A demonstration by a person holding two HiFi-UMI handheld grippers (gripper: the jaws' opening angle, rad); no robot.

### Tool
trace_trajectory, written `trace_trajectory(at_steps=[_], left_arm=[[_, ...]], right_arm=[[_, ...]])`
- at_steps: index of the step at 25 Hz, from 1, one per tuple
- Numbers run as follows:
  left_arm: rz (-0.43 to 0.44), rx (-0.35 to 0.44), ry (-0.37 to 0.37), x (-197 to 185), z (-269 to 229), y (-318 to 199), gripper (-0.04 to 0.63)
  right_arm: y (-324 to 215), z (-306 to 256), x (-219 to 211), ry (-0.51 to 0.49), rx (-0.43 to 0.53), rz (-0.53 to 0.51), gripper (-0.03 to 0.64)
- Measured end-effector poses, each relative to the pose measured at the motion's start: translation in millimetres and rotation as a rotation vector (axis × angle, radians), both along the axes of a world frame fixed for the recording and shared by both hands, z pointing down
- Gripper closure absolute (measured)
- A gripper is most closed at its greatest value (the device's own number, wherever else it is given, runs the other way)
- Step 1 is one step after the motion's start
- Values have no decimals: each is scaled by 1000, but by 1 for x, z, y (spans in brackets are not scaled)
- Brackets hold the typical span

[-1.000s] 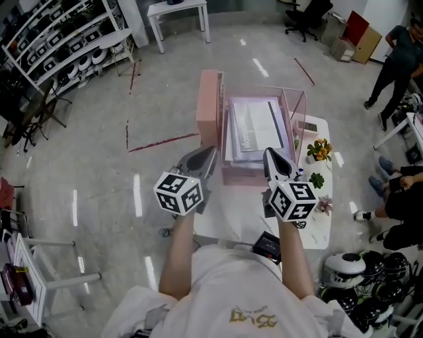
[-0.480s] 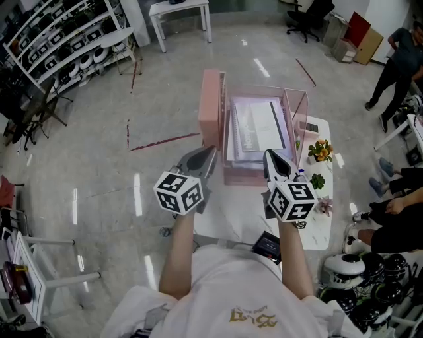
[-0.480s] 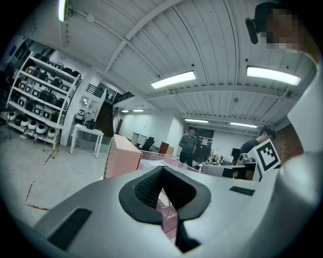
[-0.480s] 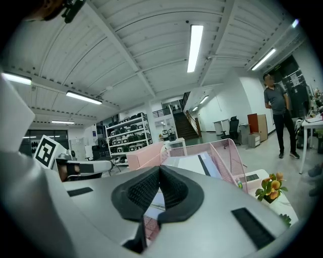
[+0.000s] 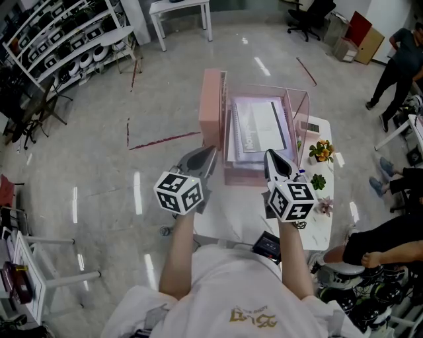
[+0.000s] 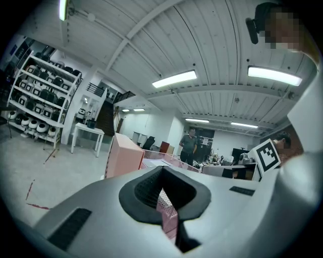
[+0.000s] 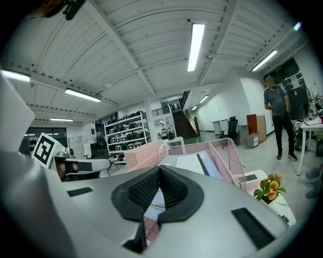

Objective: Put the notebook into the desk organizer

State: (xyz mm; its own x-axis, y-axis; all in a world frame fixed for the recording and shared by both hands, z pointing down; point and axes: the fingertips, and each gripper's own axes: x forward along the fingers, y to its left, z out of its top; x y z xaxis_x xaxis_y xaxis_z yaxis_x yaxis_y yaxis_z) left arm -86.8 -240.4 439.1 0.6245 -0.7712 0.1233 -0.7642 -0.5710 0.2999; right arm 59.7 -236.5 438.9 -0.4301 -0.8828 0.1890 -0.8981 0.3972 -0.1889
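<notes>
Head view, notebook point(image 5: 256, 127) lying flat inside pink desk organizer point(image 5: 211, 111)

Big open workshop kind of room: shiny grey floor point(image 5: 99, 152) with some red tape lines point(image 5: 162, 140) on it, a white shelving rack point(image 5: 59, 39) along the far left, a little white table point(image 5: 178, 8) beside it, and a black office chair point(image 5: 305, 16) further right. White ribbed ceiling point(image 6: 151, 45) with long strip lights point(image 7: 194, 45), plus a staircase point(image 7: 180, 123) at the back.
</notes>
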Motion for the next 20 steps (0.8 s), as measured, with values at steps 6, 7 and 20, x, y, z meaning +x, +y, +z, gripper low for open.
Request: trace_trajectory(at_steps=[6,7,20], left_arm=[[1,-4,0,0,2,-3,580],[1,-5,0,0,3,-3,580],[4,-6,1,2,1,-4,580]], right_arm=[[-3,3,-1,15,-2,-1,607],[-3,4,-2,19,-2,-2,606],[-2,3,-3,17,-6,-16,606]])
